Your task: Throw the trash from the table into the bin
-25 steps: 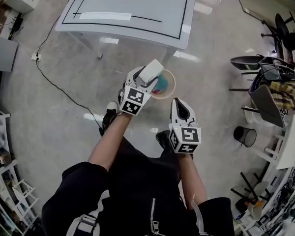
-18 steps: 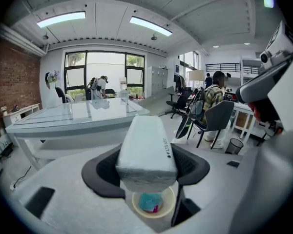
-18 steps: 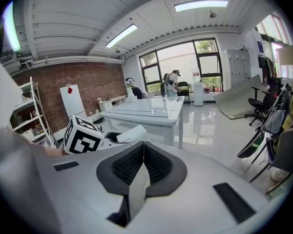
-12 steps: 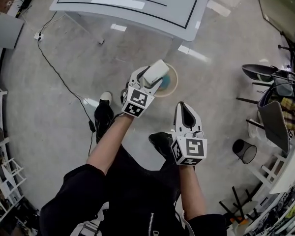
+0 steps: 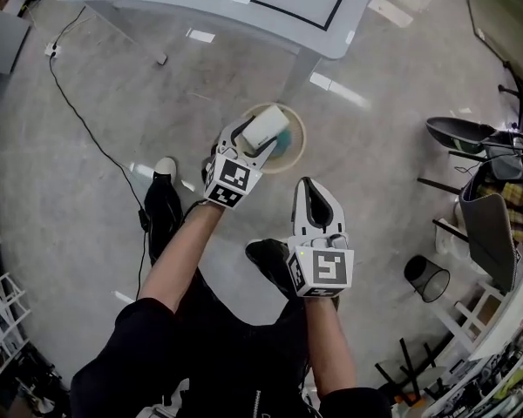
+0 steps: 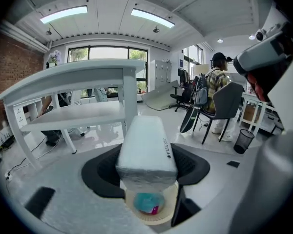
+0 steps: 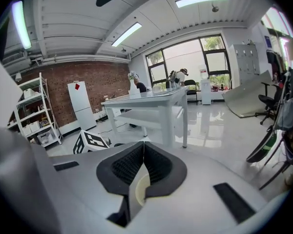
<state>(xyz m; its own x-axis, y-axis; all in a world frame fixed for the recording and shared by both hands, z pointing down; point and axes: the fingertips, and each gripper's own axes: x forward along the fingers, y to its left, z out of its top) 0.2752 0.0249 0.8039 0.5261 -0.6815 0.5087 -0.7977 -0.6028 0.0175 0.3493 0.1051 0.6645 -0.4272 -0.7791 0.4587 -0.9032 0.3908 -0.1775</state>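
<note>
Left gripper [image 5: 256, 136] sank over the bin [image 5: 302, 139], clamping the white packet [image 5: 268, 126], ready to drop; right gripper [image 5: 312, 188] closed, empty.

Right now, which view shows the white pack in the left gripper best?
Left gripper view: the white pack fills the centre, clamped in the left gripper, side print visible, bin below. Head view shows it small from above, over the bin. Right gripper view doesn't show it.

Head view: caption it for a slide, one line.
Left gripper holds a white packet over the floor bin; right gripper shut, empty.
</note>
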